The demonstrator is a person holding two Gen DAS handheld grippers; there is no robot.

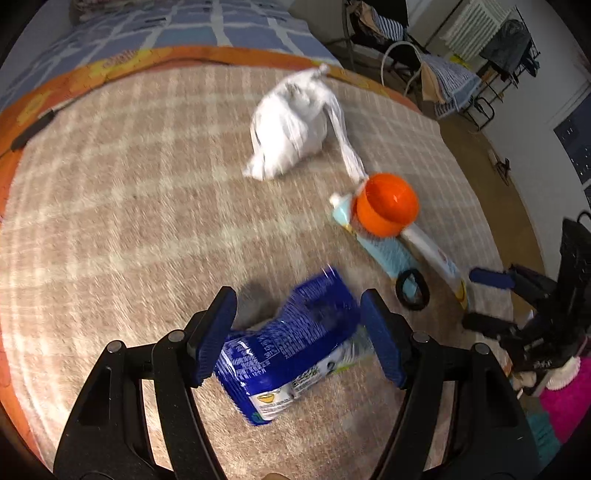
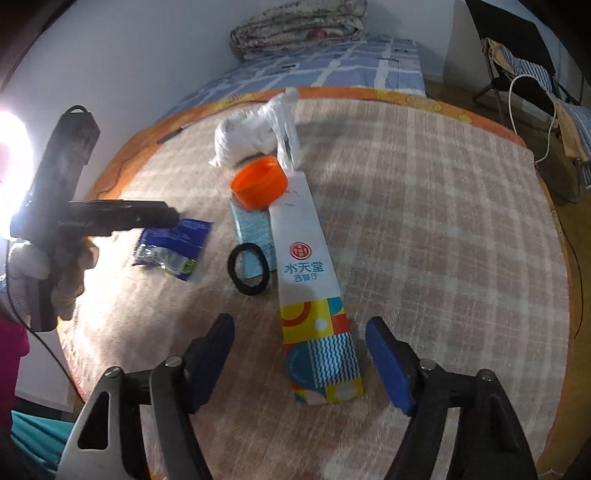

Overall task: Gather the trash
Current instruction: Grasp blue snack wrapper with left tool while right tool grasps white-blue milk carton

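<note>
We see left gripper (image 1: 297,334) spread around blue snack packet (image 1: 291,347), pads not pressing; right gripper (image 2: 299,363) spread over long paper sleeve (image 2: 314,295) beside it.

Beige plaid blanket (image 2: 424,229) spread over a bed, orange patterned edge (image 2: 406,96) running round its far side. Beyond it, blue checked sheet (image 2: 332,70) with a folded floral quilt (image 2: 299,27) stacked against a plain pale wall (image 2: 147,48). Wooden floor (image 1: 476,147) beside the bed. Folding chair (image 2: 517,55) draped in striped cloth, white cable (image 2: 532,110) looping down from it. White radiator (image 1: 476,26) by the wall, dark clothes on a rack (image 1: 513,48) near it. Strong glare (image 2: 11,155) at the right-wrist view's left edge.
</note>
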